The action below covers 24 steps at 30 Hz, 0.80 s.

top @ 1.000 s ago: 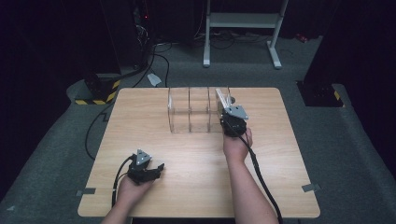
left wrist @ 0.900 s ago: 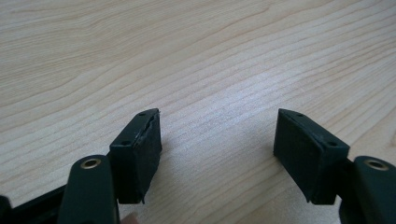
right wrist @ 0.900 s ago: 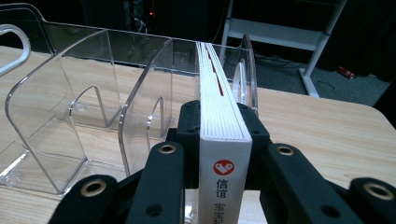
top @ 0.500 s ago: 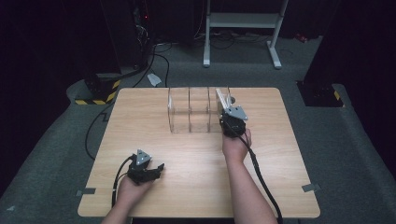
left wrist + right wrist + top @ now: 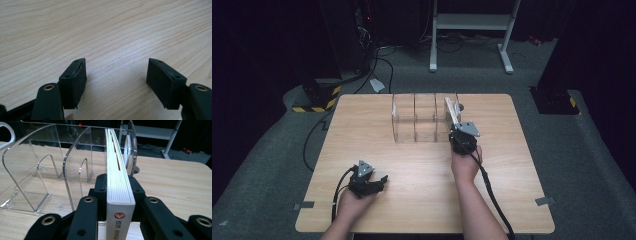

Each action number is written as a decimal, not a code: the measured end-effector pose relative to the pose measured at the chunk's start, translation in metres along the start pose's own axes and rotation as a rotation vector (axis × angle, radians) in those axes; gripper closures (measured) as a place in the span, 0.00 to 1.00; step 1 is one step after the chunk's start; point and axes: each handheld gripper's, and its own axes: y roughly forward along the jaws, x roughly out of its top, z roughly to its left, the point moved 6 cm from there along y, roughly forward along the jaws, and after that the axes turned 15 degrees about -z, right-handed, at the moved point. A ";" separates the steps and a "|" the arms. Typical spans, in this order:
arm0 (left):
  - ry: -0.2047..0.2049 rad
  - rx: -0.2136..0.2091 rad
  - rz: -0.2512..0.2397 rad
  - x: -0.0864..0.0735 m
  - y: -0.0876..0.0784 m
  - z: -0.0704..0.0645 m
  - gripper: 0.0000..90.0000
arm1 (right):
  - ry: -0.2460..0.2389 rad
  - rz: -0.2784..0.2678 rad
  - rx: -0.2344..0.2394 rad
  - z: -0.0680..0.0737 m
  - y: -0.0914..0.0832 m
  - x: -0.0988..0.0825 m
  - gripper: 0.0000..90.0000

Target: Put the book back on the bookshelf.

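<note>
We see the right tool (image 5: pixel 120 188) clamped on a white book (image 5: pixel 119 182), upright in the clear rack's (image 5: pixel 414 120) end slot (spine facing us). Our left tool (image 5: pixel 116 75) rests open over bare worktop (image 5: pixel 412 180).

Your white book (image 5: pixel 120 195) w/ red logo on its spine stands upright on its edge, spine toward you, in the rightmost slot of the clear acrylic rack (image 5: pixel 414 120), just beside a divider.
</note>
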 end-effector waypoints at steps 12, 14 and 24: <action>0.000 -0.003 0.000 0.000 0.000 0.000 0.36 | 0.023 0.030 0.006 -0.002 0.000 -0.007 0.80; 0.001 -0.003 0.000 0.000 0.000 0.000 0.36 | 0.026 0.025 0.009 -0.003 -0.001 -0.007 0.77; 0.001 -0.003 0.000 0.000 0.000 0.000 0.36 | 0.024 0.028 0.043 -0.003 -0.015 -0.013 0.72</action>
